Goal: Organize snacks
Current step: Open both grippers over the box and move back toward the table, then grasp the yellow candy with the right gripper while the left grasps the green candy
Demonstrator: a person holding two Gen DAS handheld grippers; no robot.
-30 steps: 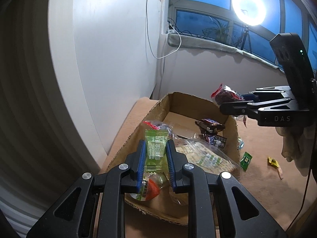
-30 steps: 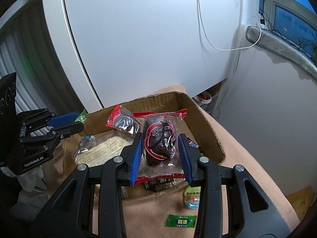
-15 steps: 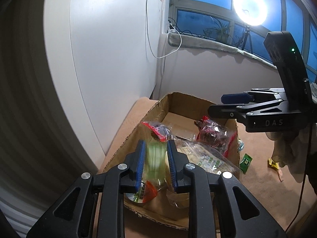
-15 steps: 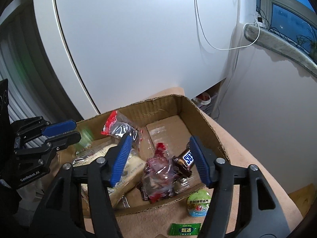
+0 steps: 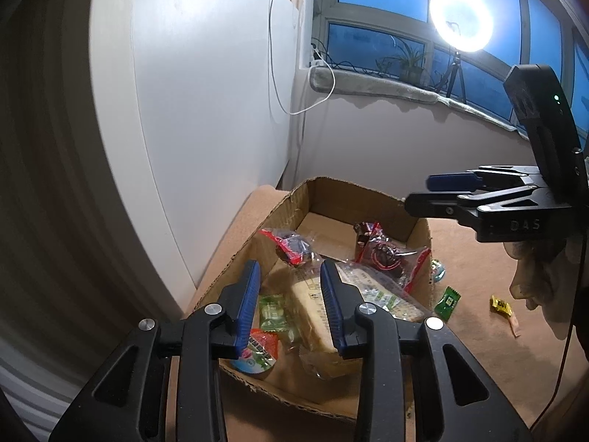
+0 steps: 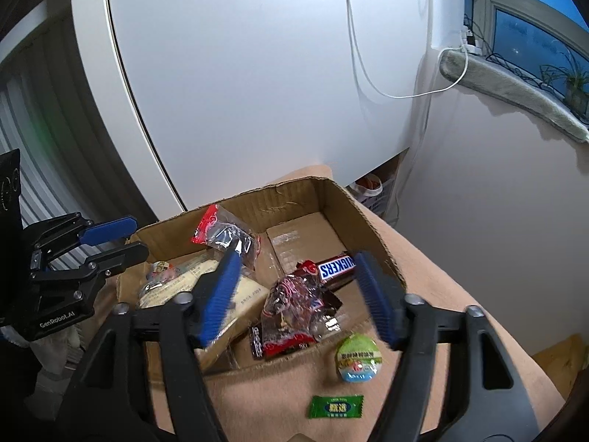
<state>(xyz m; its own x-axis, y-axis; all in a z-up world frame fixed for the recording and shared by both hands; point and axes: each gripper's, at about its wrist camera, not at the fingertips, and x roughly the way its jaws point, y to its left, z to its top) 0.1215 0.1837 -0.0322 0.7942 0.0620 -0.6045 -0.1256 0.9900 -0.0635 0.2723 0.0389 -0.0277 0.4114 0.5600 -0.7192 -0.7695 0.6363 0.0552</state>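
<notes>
Dropped green candy [image 5: 274,311] lies below left gripper [image 5: 291,307].

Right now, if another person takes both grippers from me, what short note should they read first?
Left gripper: jaws just opened, nothing held; the green candy it let go lies in the cardboard box.
Right gripper: jaws just opened wide, nothing held; the red snack bag lies in the box beside the Snickers bar.
Left to do, on the cloth outside the box: jelly cup, green sachet, yellow candy.
</notes>
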